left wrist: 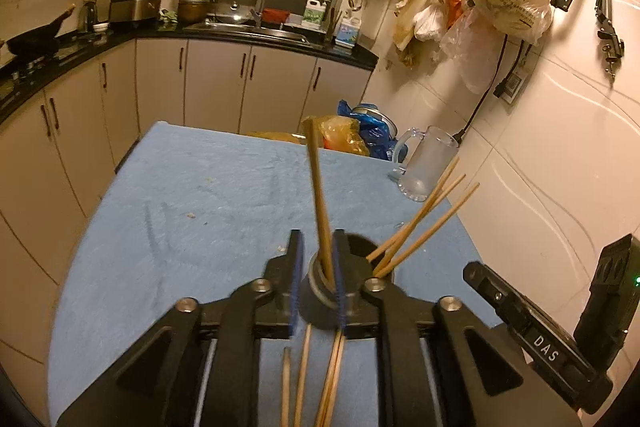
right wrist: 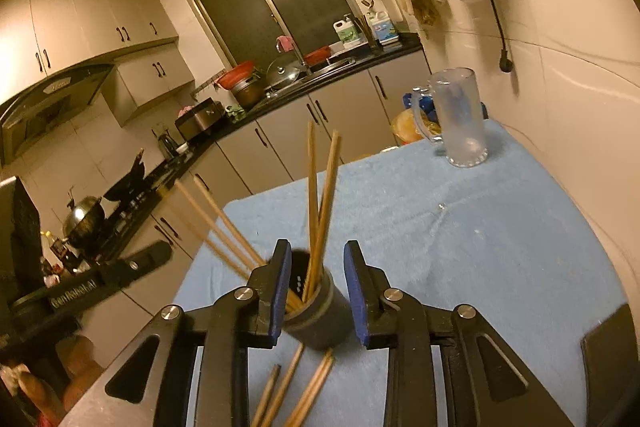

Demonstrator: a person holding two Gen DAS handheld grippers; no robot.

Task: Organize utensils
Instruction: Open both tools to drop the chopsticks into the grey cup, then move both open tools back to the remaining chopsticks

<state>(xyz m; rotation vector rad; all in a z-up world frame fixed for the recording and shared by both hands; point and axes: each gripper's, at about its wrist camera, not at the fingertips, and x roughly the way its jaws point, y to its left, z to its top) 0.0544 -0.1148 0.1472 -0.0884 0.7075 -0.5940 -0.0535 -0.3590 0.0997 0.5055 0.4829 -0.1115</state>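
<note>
A dark round holder stands on the blue cloth and holds several wooden chopsticks that lean out of it. Several more chopsticks lie flat on the cloth in front of it. My left gripper hovers over the holder, its blue-padded jaws a little apart around two upright chopsticks, not clearly pinching them. My right gripper is open, its jaws on either side of the holder without touching it. The right gripper's body shows in the left wrist view.
A frosted glass mug stands at the table's far right corner by the tiled wall. Plastic bags lie past the far edge. The blue cloth covers the table. Kitchen cabinets and counter stand beyond.
</note>
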